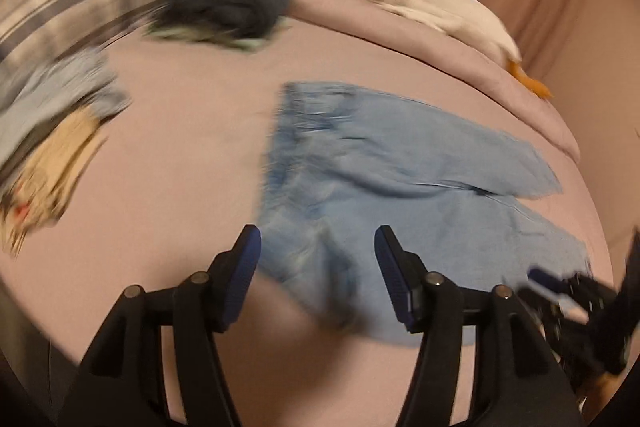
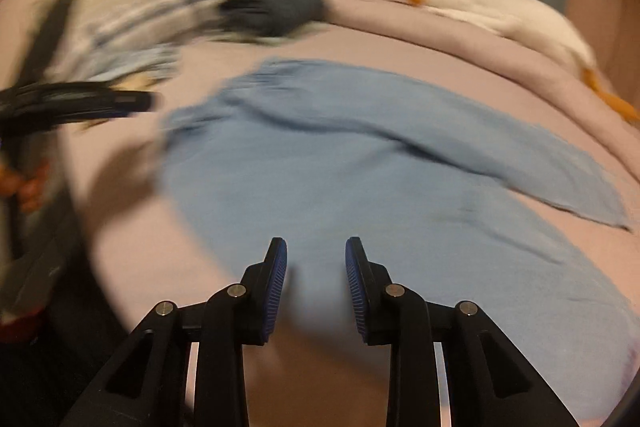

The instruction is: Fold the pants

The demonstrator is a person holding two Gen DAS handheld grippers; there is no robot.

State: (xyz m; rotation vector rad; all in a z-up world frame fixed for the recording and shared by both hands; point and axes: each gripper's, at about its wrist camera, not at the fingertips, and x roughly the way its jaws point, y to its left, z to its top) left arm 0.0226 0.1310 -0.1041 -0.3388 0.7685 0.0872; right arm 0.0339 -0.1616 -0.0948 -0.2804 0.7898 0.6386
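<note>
Light blue jeans [image 1: 384, 179] lie spread flat on the pink bed sheet [image 1: 180, 147], waistband to the left, legs running right. My left gripper [image 1: 316, 243] is open and empty, above the jeans' near waist corner. My right gripper [image 2: 316, 253] is open and empty, above the near leg of the jeans [image 2: 340, 163]. The right gripper also shows at the right edge of the left wrist view [image 1: 576, 291]. The left gripper shows at the left of the right wrist view [image 2: 100, 103]. Both views are motion-blurred.
A pile of clothes lies at the left: a striped shirt [image 1: 68, 3], a dark garment [image 1: 228, 3] and a beige and blue heap [image 1: 52, 131]. A white plush goose [image 1: 436, 11] lies on the bunched pink duvet [image 1: 460, 67] at the back. Curtains hang behind.
</note>
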